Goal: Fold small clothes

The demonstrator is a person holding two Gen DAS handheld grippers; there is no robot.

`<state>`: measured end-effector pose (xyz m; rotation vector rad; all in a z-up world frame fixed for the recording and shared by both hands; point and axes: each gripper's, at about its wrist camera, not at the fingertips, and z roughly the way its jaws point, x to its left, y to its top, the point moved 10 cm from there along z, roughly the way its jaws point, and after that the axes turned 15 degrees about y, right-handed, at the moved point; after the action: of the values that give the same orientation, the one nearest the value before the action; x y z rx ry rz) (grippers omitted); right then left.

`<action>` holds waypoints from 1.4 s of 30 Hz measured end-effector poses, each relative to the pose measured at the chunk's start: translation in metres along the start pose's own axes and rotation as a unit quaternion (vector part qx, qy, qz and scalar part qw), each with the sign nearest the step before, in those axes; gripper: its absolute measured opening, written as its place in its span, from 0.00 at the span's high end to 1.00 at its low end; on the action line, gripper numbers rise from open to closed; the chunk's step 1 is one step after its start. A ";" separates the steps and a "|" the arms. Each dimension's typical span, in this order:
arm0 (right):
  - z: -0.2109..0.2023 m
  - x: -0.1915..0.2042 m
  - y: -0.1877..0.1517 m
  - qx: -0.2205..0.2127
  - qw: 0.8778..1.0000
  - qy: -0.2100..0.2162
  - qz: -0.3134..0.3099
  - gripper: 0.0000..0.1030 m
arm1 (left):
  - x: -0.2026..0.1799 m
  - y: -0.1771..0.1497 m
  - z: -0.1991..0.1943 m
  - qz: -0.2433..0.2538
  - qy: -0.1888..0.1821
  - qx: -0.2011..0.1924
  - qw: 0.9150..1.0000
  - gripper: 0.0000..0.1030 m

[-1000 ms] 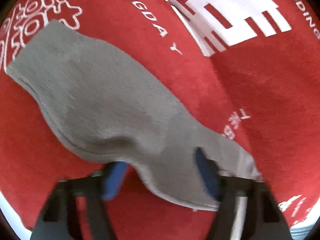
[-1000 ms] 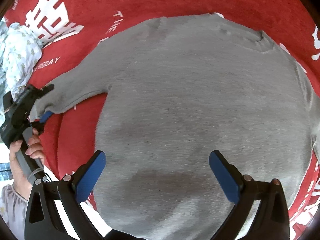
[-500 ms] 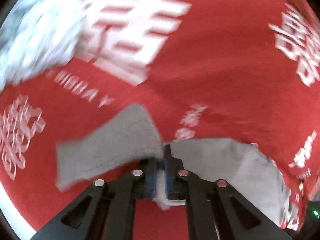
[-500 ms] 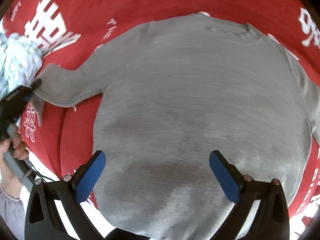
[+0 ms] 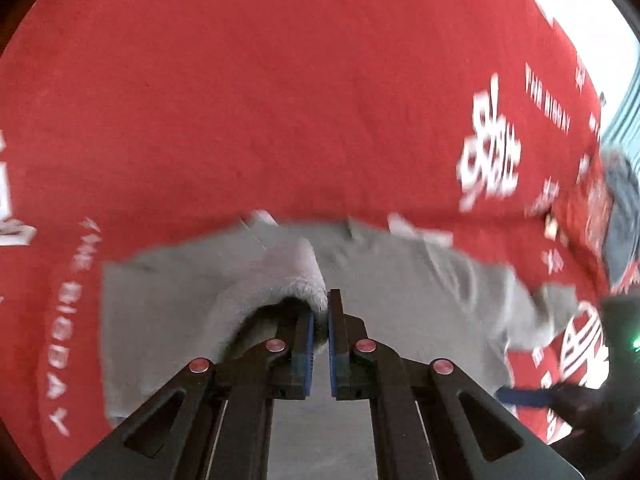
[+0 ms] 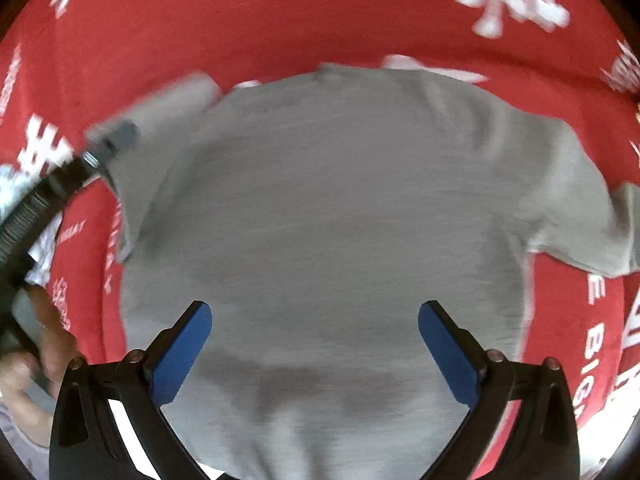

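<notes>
While the left gripper (image 5: 319, 326) pinches the sleeve cuff (image 5: 298, 288) of the grey top (image 6: 320, 216), folded inward over the body ahead of its fingers, the right gripper (image 6: 314, 344) hovers wide apart above the hem. Soft, light knit, prob. limp; grip at edges.

I see the sweater (image 6: 320, 220) lying flat on the cloth (image 6: 280, 20), body spread in front of my right gripper (image 6: 314, 344), whose jaws stand wide apart over the hem end. The collar lies at the far side. One sleeve runs off to the right; the other, on the left, is drawn in over the body's edge, pinched in my left gripper (image 5: 319, 322), jaws closed on the cuff. From the left wrist, the sweater body (image 5: 400, 292) lies beneath and beyond that gripper, cloth (image 5: 280, 100) stretching behind it and to both sides.
</notes>
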<state>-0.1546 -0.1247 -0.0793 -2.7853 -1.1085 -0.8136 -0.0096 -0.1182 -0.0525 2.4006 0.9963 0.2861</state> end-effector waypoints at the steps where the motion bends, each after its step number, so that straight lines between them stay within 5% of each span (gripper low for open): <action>1: -0.003 -0.019 -0.001 0.002 1.000 -0.006 0.011 0.00 | -0.009 -0.009 0.009 0.007 0.004 0.015 1.000 0.94; 4: -0.005 -0.051 -0.005 0.010 0.999 -0.017 0.030 0.00 | -0.015 -0.024 0.030 0.027 0.034 0.036 0.998 0.90; 5: -0.002 -0.058 -0.009 0.012 0.999 -0.021 0.034 0.00 | -0.013 -0.030 0.035 0.037 0.048 0.046 0.997 0.71; 6: -0.002 -0.065 -0.012 0.013 0.999 -0.024 0.040 0.00 | -0.011 -0.036 0.040 0.045 0.067 0.060 0.995 0.40; 7: -0.002 -0.071 -0.013 0.013 0.999 -0.026 0.046 0.00 | -0.006 -0.039 0.041 0.044 0.085 0.066 0.993 0.30; 13: -0.006 -0.058 0.002 -0.001 0.999 -0.031 0.027 0.00 | 0.037 -0.030 -0.006 0.020 0.074 0.052 0.996 0.28; 18: -0.006 0.026 0.037 -0.037 0.992 -0.010 -0.123 0.00 | 0.122 -0.011 -0.028 -0.018 0.114 0.034 0.993 0.28; 21: 0.020 0.088 0.044 -0.021 0.971 -0.016 -0.238 0.00 | 0.177 -0.015 -0.014 -0.039 0.149 0.066 0.986 0.28; 24: 0.047 0.136 0.046 -0.012 0.947 -0.026 -0.321 0.00 | 0.211 -0.019 0.004 -0.069 0.141 0.095 0.983 0.28; 32: 0.115 0.157 0.036 0.046 0.908 -0.077 -0.410 0.01 | 0.206 -0.040 0.073 -0.103 0.078 0.176 0.976 0.28; 35: 0.138 0.148 0.038 0.058 0.900 -0.107 -0.420 0.15 | 0.205 -0.047 0.088 -0.105 0.082 0.192 0.972 0.28; 37: 0.152 0.139 0.039 0.084 0.916 -0.082 -0.385 0.53 | 0.206 -0.046 0.088 -0.108 0.089 0.180 0.974 0.30; 38: 0.150 0.139 0.042 0.080 0.925 -0.061 -0.366 0.76 | 0.204 -0.046 0.088 -0.107 0.090 0.179 0.974 0.40; 39: 0.143 0.137 0.050 0.062 0.935 -0.063 -0.344 0.89 | 0.202 -0.045 0.087 -0.105 0.088 0.174 0.975 0.46; 42: 0.102 0.123 0.078 -0.015 0.971 -0.006 -0.239 0.89 | 0.198 -0.046 0.087 -0.098 0.090 0.171 0.976 0.46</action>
<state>0.0175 -0.0825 -0.0958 -2.5742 -1.8198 -0.8452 0.1359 0.0164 -0.1513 2.5859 1.4584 0.2834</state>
